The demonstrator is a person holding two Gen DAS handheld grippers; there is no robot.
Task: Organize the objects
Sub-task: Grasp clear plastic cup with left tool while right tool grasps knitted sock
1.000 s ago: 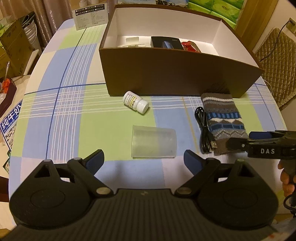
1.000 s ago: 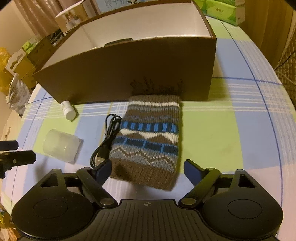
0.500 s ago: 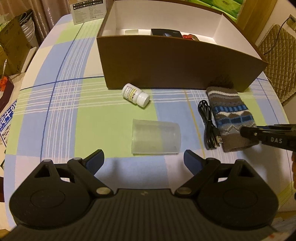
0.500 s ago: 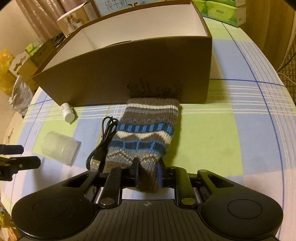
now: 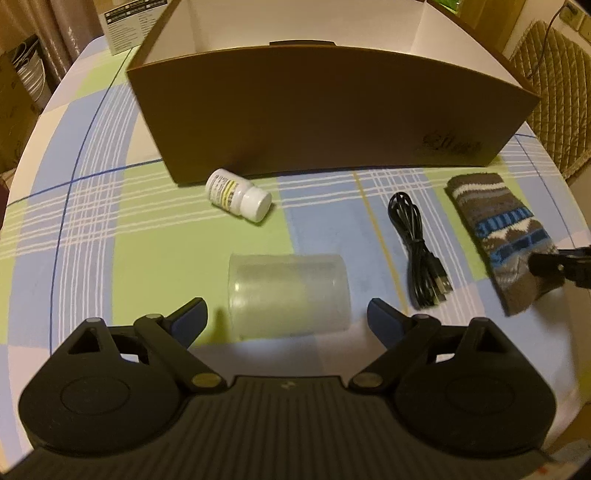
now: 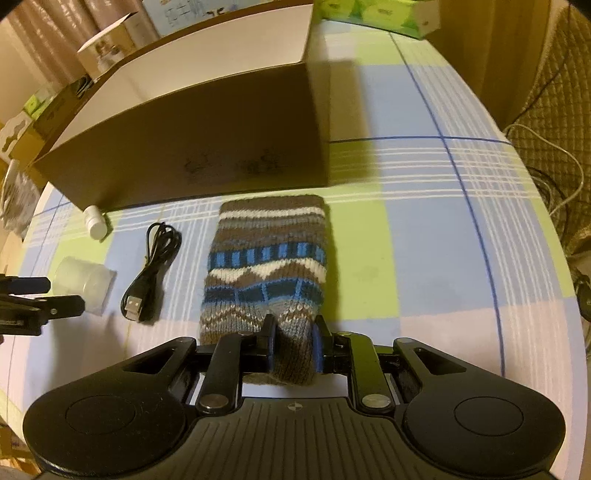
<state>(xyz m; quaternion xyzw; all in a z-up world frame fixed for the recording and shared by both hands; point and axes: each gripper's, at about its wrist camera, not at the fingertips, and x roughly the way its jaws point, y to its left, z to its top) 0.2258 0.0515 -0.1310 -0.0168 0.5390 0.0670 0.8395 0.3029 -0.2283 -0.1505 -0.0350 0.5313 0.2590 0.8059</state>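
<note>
The right gripper pinches the near end of the brown-and-blue patterned knitted sock, flat on the checked table before the brown cardboard box, its jaws easing slightly. Tighten before lifting. The left gripper hangs spread wide over the translucent plastic cup.

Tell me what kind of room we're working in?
Probably a home dining area: a checked tablecloth on a round table, a quilted chair cushion beside it, tissue packs and stacked boxes around.

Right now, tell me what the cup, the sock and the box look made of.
Cup: frosted translucent plastic, probably; the tablecloth shows through dimly.
Sock: knitted yarn, with visible stitches and woven bands.
Box: matte brown cardboard, apparently, with thin flat walls, white inside.
</note>
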